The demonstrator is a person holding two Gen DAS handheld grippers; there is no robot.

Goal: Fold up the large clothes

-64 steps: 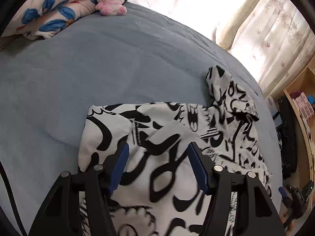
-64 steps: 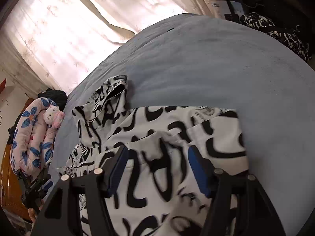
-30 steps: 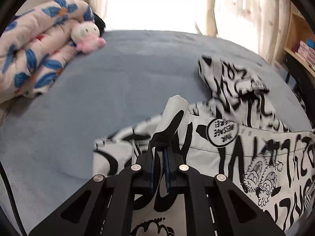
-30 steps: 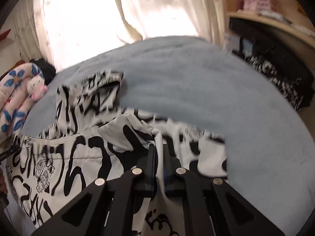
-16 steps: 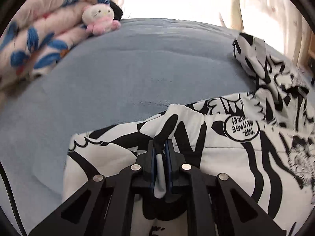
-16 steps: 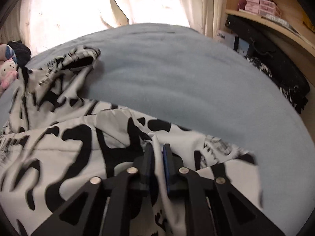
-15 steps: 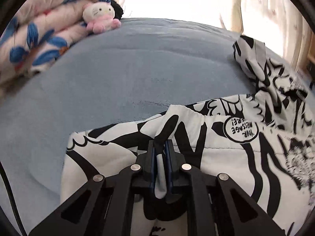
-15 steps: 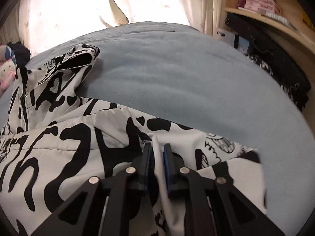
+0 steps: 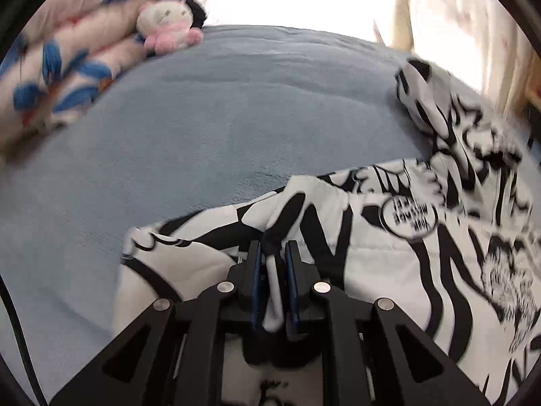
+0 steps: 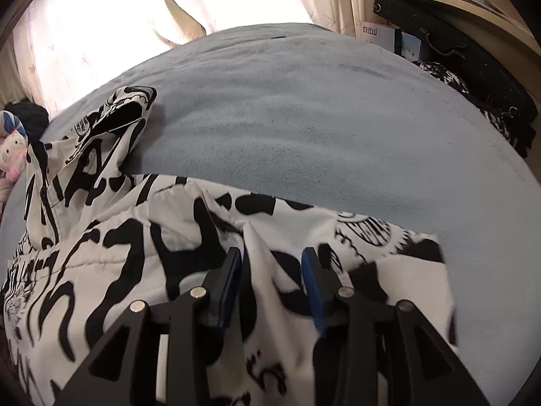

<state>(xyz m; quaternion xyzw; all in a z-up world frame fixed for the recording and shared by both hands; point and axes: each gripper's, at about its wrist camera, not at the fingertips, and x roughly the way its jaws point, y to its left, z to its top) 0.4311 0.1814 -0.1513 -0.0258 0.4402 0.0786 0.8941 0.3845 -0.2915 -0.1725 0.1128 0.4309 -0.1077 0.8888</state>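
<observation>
A white jacket with black graffiti print (image 9: 389, 253) lies on the blue-grey bed (image 9: 236, 118), its hood (image 9: 426, 101) toward the window. My left gripper (image 9: 273, 253) rests low on the jacket's left part. Its jaws are opening and stand a little apart, with a raised fold of cloth loose between the pads. In the right wrist view the same jacket (image 10: 118, 253) spreads to the left, hood (image 10: 111, 125) at the far end. My right gripper (image 10: 272, 253) is opening too, clearly apart. A ridge of cloth stands beside its left finger without being pinched.
A pink-and-white plush toy (image 9: 167, 28) and a rolled floral quilt (image 9: 61, 67) sit at the bed's far left. Bare blanket (image 10: 321, 118) stretches beyond the jacket. A wooden shelf (image 10: 456, 0) and a black bag (image 10: 473, 67) stand past the bed's right edge. Curtains (image 10: 101, 17) hang behind.
Both grippers came down onto the bed with the pinched cloth. The right jaws then parted wide and let the fold go. The left jaws parted slightly.
</observation>
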